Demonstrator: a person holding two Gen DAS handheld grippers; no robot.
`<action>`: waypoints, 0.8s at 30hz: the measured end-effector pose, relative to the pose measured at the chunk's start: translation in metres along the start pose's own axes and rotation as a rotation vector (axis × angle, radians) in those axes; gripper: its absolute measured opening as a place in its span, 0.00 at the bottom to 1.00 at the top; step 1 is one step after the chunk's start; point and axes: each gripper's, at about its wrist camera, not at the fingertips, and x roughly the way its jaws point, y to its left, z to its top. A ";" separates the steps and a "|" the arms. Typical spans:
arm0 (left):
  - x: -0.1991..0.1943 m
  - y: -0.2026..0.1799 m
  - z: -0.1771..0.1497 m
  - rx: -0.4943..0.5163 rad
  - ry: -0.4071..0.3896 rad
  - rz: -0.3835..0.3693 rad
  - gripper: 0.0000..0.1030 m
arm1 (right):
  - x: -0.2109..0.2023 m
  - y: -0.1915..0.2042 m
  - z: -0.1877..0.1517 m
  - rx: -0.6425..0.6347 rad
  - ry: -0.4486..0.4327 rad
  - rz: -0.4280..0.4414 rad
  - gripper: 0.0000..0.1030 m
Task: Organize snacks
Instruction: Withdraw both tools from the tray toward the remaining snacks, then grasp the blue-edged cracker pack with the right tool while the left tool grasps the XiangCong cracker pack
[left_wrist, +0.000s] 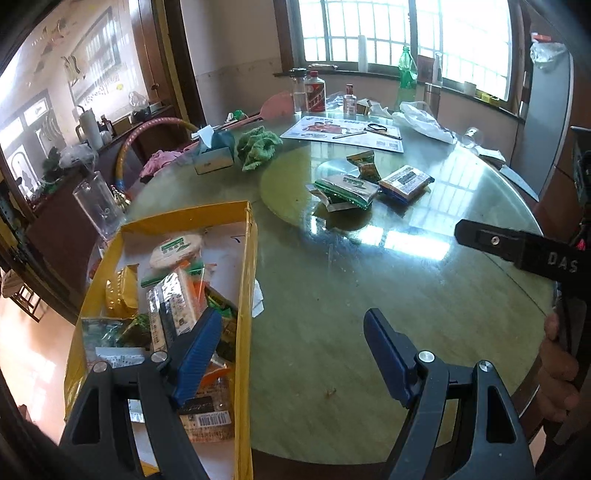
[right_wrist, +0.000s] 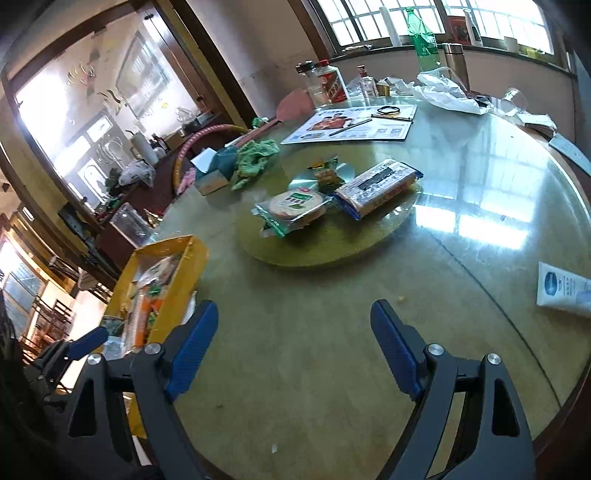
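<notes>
A yellow box (left_wrist: 246, 280) at the table's left edge holds several snack packs; it also shows in the right wrist view (right_wrist: 192, 258). Three snacks lie on the round turntable (right_wrist: 332, 247): a round green-labelled pack (right_wrist: 295, 206), a long blue-edged pack (right_wrist: 376, 186) and a small green-orange pack (right_wrist: 325, 173). In the left wrist view they are the green pack (left_wrist: 347, 188), the blue-edged pack (left_wrist: 404, 182) and the small pack (left_wrist: 364, 164). My left gripper (left_wrist: 291, 350) is open and empty, its left finger over the box. My right gripper (right_wrist: 295, 339) is open and empty above bare table.
The glass-topped round table (right_wrist: 480, 206) carries a tissue box (left_wrist: 214, 151), a green cloth (left_wrist: 256, 146), a printed sheet (left_wrist: 343, 131), bottles (left_wrist: 314, 92), a white plastic bag (left_wrist: 424, 118) and a white tube (right_wrist: 565, 291). A clear tumbler (left_wrist: 96, 203) stands beside the box.
</notes>
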 end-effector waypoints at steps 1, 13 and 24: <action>0.002 0.001 0.002 -0.002 0.003 -0.004 0.77 | 0.002 0.000 0.001 -0.006 0.001 -0.005 0.82; 0.016 0.005 0.010 -0.010 0.040 -0.087 0.77 | 0.060 -0.056 0.061 0.069 0.123 0.077 0.82; 0.011 0.013 0.012 -0.034 0.039 -0.066 0.77 | 0.138 -0.098 0.114 0.365 0.184 -0.053 0.82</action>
